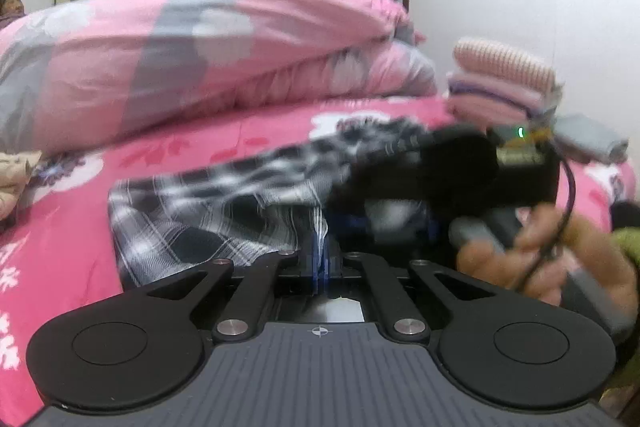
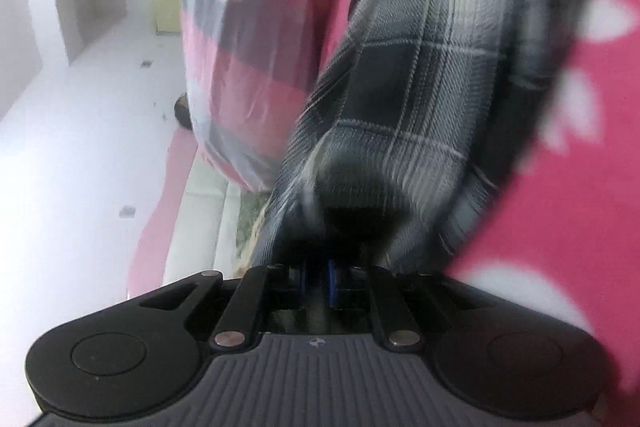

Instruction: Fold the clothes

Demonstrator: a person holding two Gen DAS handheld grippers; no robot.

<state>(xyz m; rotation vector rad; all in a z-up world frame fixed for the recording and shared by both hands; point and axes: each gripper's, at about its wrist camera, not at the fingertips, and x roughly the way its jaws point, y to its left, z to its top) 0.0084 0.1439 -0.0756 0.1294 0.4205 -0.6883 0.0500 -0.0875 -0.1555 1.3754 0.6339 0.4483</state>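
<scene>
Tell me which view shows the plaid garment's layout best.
Left wrist: the plaid garment lies spread across the pink bedsheet, its left edge visible. Right wrist shows only a blurred close-up of its weave.

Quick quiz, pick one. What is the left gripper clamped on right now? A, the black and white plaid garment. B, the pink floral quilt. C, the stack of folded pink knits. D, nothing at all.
A: in the left wrist view the left gripper has its jaws closed together on an edge of the plaid garment, which lies on the pink bedsheet.
</scene>
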